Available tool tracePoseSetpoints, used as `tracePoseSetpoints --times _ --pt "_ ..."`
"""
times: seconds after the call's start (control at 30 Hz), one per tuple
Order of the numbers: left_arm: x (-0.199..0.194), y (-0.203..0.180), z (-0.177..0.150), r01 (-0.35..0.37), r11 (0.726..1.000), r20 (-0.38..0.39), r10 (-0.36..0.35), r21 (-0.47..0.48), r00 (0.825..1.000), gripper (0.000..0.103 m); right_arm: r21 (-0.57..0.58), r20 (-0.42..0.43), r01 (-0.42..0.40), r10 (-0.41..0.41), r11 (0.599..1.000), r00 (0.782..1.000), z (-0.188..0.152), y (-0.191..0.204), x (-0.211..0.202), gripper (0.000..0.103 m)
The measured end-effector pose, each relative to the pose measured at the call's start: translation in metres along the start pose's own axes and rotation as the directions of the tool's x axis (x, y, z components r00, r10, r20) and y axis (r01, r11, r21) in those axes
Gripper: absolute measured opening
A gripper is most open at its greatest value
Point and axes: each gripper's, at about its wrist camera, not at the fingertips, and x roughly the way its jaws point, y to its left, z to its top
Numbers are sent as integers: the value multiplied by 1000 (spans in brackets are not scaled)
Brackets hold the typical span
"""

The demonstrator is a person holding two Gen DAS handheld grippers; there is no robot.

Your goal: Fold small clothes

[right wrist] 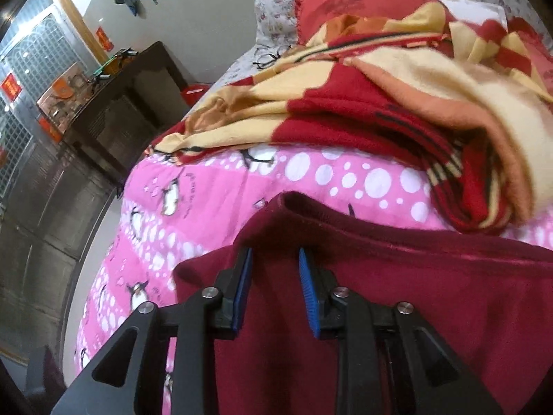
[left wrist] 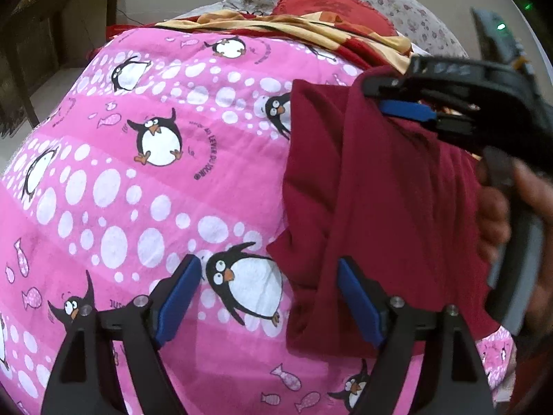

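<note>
Maroon garment (left wrist: 380, 207) lies folded on our pink bedspread (left wrist: 138, 190); our left gripper (left wrist: 269, 297) and right gripper (right wrist: 274, 288) hold fingers apart, gripping nothing

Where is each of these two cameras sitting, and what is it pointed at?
Left wrist view: rides on the left gripper, looking down along its open fingers at the pink sheet and the maroon garment; the right gripper and the hand holding it show at the right.
Right wrist view: rides on the right gripper, fingers apart over the maroon garment, facing the striped blanket.
Shared: garment, sheet, blanket, red pillow.
</note>
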Motion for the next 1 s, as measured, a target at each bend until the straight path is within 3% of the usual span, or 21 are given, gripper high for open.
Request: tracePoseSetpoints --times 0.03,0.13,0.27,0.33,0.5,0.57,0.6,0.63,0.67,0.7,0.8,1.0 --pt "0 0 0 1 1000 3 -1 -5 1000 84 -20 -9 -8 8 1000 1000 -2 7 -1 74" --pt "-1 1 -3 9 1000 6 -8 -21 1000 84 -95 -61 15 -21 995 998 -11 32 6 84" --pt "-4 2 -7 8 1000 14 -8 -19 1000 84 -230 -59 182 -200 956 978 -19 65 26 90" --pt "-4 4 -8 13 1000 18 -13 -20 1000 84 -245 -50 220 -239 944 970 -23 73 34 102" --pt "-6 7 -9 29 999 25 -29 -25 999 84 -332 -14 319 -343 888 939 -31 83 47 103" --pt "-8 7 -8 34 999 29 -33 -18 999 84 -345 11 347 -366 872 931 -32 80 43 93" --pt "-9 7 -7 38 999 32 -37 -14 999 84 -350 16 346 -363 871 932 -31 74 35 77" --pt "-10 6 -5 46 999 38 -45 -10 998 84 -340 11 324 -341 883 940 -29 70 30 64" --pt "-10 5 -2 58 998 45 -58 -7 997 85 -307 -7 267 -283 914 959 -26 61 20 58" --pt "-11 5 0 71 997 51 -71 -5 996 85 -281 -20 224 -239 933 971 -25 55 16 46" --pt "-9 2 6 111 994 56 -110 -8 992 86 -191 -18 107 -113 976 993 -22 35 -6 43" --pt "2 -11 19 176 984 60 -176 -4 983 89 -112 -16 32 -35 993 999 -20 20 -18 42"
